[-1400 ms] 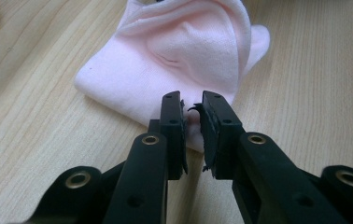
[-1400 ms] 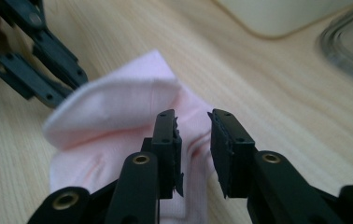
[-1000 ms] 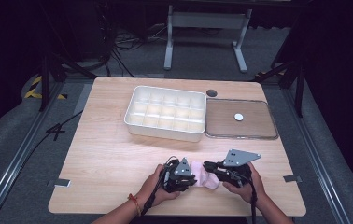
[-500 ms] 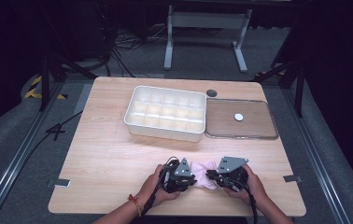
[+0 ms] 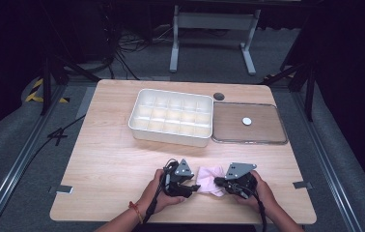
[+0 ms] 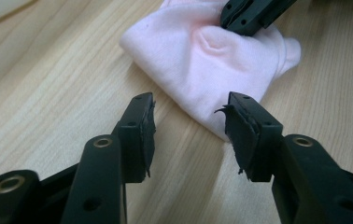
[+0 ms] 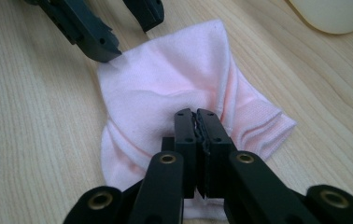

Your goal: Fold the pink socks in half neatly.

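Now a pink cloth (image 5: 211, 180) lies at the near edge of the table (image 5: 108, 164), well nearer than the white compartment tray (image 5: 171, 116).

From the high view, both grippers flank the cloth, likely to fold it. Along the left gripper (image 6: 191, 133), the jaws have just been opening; they stand apart at the cloth's edge, gripping nothing. Along the right gripper (image 7: 197, 122), the jaws are closed on a pinched fold of the cloth, probably to hold it.
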`<act>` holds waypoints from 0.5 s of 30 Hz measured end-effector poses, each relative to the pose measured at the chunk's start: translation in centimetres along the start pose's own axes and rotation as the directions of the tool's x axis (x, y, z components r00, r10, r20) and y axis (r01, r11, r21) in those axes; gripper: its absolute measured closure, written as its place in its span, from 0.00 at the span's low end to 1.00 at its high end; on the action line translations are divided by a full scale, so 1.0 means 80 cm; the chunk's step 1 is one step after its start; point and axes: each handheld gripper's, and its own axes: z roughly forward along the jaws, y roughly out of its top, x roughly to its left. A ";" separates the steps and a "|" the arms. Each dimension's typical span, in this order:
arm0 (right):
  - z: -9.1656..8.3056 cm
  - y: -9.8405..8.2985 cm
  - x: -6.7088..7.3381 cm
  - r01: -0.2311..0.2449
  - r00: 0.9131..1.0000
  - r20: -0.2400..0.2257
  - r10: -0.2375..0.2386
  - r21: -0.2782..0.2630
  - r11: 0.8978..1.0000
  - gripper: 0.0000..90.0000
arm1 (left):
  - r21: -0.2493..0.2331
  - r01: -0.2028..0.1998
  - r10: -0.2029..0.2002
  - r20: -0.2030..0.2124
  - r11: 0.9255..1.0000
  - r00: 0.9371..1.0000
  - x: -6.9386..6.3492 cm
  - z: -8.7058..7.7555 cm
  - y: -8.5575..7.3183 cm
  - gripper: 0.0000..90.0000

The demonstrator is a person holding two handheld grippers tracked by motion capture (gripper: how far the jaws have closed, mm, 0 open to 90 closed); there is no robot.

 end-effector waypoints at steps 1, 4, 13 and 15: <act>0.000 0.000 0.000 0.002 1.000 -0.001 -0.002 -0.004 1.000 0.98 | 0.000 -0.002 0.002 -0.002 1.000 1.000 -0.002 0.001 0.001 0.57; 0.001 0.000 0.000 -0.001 1.000 -0.002 0.001 -0.006 1.000 0.98 | 0.013 -0.014 0.014 -0.010 1.000 1.000 -0.004 0.002 0.004 0.54; 0.003 0.003 0.006 0.014 1.000 0.020 -0.013 -0.005 1.000 0.99 | 0.018 -0.004 0.005 -0.026 1.000 1.000 0.005 0.005 0.007 0.56; 0.003 0.004 0.007 0.022 0.999 0.024 -0.022 0.000 1.000 0.99 | 0.017 0.016 -0.015 -0.042 1.000 0.999 0.011 0.003 0.007 0.58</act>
